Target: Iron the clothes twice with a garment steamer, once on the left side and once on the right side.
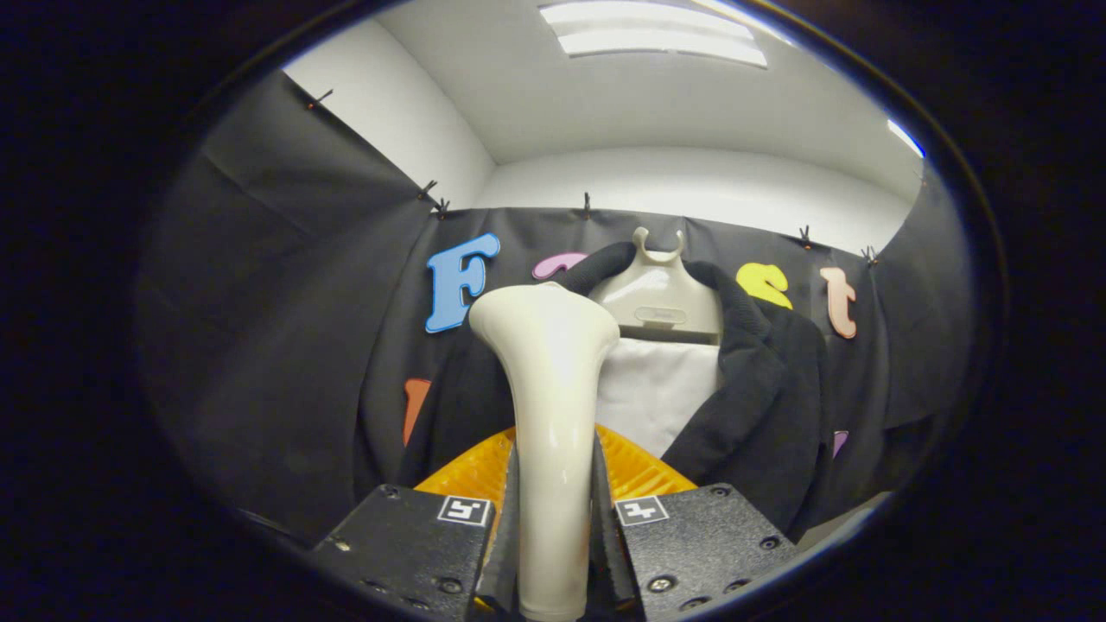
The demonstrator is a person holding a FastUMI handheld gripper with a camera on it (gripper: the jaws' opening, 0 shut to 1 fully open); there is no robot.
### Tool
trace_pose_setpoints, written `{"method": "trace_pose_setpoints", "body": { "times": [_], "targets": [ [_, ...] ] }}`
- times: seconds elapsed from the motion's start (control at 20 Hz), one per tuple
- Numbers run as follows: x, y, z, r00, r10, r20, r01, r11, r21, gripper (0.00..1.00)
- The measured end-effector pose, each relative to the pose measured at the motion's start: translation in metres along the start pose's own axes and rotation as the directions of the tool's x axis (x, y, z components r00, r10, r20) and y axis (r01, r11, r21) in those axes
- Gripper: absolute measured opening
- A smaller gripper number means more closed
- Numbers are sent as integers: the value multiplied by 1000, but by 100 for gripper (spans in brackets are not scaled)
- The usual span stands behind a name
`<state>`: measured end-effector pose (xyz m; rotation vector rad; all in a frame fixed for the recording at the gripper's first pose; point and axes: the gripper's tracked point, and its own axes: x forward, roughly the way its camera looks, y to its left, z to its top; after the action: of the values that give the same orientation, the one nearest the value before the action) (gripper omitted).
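Note:
A cream-white garment steamer (549, 406) stands upright between the two fingers of my gripper (553, 510), which is shut on its handle. Its flared head rises in front of the clothes. Beyond it a black fuzzy coat (760, 389) hangs open on a pale hanger stand (658, 298), with a white board or lining (655, 389) showing between its two front panels. The steamer head sits just ahead of the coat's left panel, and whether it touches the cloth cannot be told.
The booth's black cloth wall (285, 345) wraps round behind and to both sides of the coat. White walls and a ceiling light (657, 34) lie above it.

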<state>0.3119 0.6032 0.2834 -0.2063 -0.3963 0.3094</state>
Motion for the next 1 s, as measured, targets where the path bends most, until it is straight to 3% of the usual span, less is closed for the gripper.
{"method": "trace_pose_setpoints", "body": {
  "times": [1.0],
  "targets": [
    [-65,8,-95,978,29,-208,-28,1000,3,39]
  ]
}}
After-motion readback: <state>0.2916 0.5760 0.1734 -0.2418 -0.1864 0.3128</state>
